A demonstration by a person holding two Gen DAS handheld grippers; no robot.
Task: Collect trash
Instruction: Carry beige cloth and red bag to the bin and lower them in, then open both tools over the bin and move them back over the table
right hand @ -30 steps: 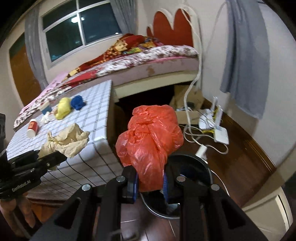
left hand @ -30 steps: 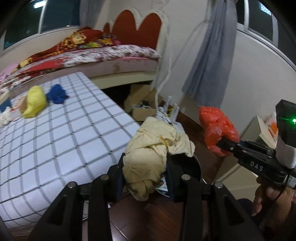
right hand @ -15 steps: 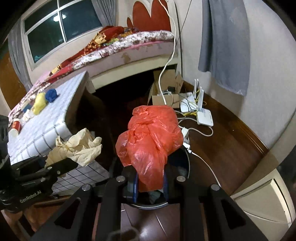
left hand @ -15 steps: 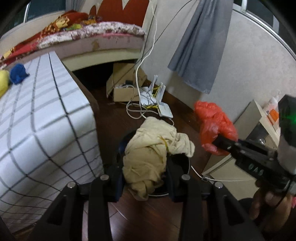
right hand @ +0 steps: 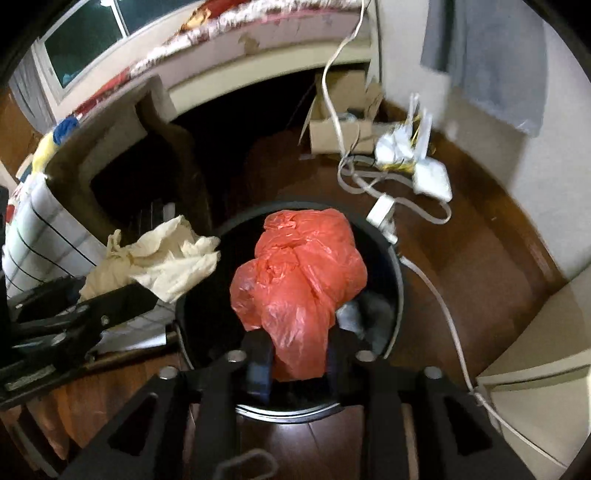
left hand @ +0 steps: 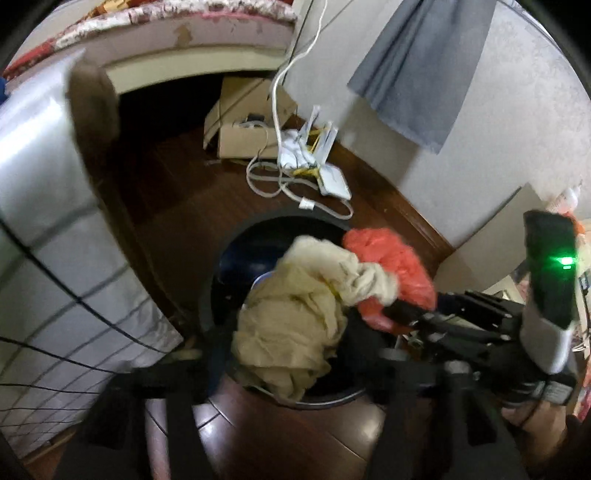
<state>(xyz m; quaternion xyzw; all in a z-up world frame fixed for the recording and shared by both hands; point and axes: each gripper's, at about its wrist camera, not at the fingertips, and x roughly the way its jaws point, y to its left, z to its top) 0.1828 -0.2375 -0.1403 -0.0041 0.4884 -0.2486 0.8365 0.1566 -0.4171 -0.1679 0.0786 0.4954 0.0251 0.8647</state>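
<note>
My left gripper [left hand: 284,350] is shut on a crumpled beige paper wad [left hand: 295,314] and holds it over the round black trash bin [left hand: 236,240] on the floor. My right gripper [right hand: 299,362] is shut on a red plastic bag [right hand: 299,280] and holds it above the same bin [right hand: 391,258]. The red bag [left hand: 395,266] and the right gripper show in the left wrist view, right beside the beige wad. The beige wad [right hand: 162,254] and the left gripper [right hand: 122,299] show at the left of the right wrist view.
A table with a white checked cloth [left hand: 48,229] stands left of the bin. A cardboard box [left hand: 243,122], white routers and cables [left hand: 317,162] lie on the wooden floor beyond. A white cabinet [right hand: 535,347] is at the right. A bed [left hand: 192,22] is behind.
Both grippers have moved down and forward from the table edge to over the bin, tilting downward. Each keeps its hold on its trash. The two pieces have come closer together.
</note>
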